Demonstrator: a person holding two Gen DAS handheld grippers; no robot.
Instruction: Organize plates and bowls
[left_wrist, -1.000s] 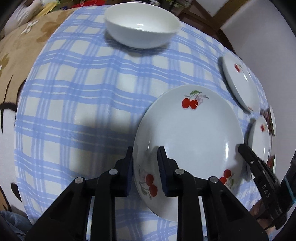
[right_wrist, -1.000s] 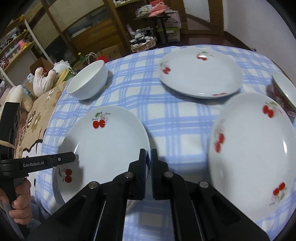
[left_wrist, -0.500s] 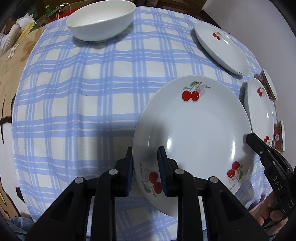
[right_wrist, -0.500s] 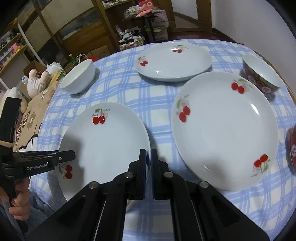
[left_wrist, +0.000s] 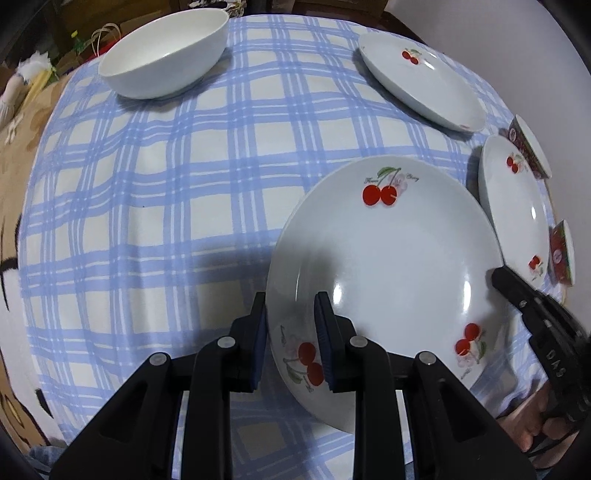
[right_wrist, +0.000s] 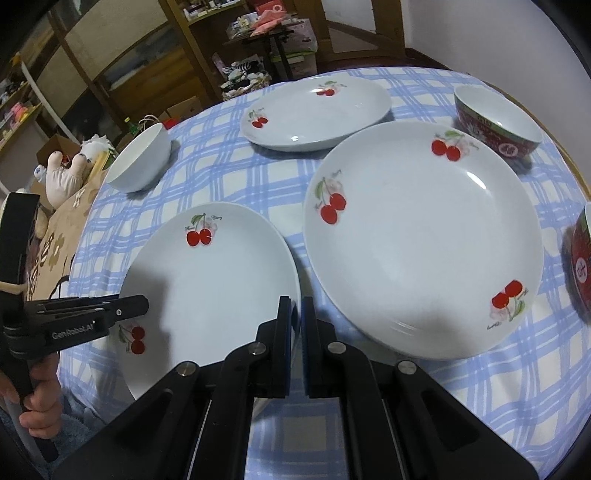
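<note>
**Both grippers clamped on one cherry plate at the table's near edge**

We hold the near cherry plate (left_wrist: 391, 266) from two sides. Our left gripper (left_wrist: 290, 325) grasps its rim at about 8 o'clock on the plate as the left wrist view shows it, one blue pad (left_wrist: 260, 332) outside the rim and the other on the plate's inner face. Our right gripper (right_wrist: 295, 325) is clenched on the opposite rim, at about 4 o'clock on the plate in the right wrist view, the jaws nearly together with the thin edge between them. Whether the plate rests on the cloth or is raised off it, we cannot tell.

The blue checked tablecloth (left_wrist: 166, 192) covers a round table. At 1 o'clock from the held plate, in the right wrist view, lies a larger cherry plate (right_wrist: 421, 240), its rim just beside ours. Beyond that, at 12 o'clock, sits a third cherry plate (right_wrist: 317, 110). A plain white bowl (left_wrist: 166, 55) stands at 11 o'clock on the cloth in the left wrist view, well apart from the plates. A red patterned bowl (right_wrist: 498, 125) stands at 2 o'clock just behind the larger plate, and a second red bowl (right_wrist: 583, 258) shows partly at the 3 o'clock edge of the frame.

A hand (right_wrist: 37, 402) grips the left gripper's handle at 8 o'clock.
</note>
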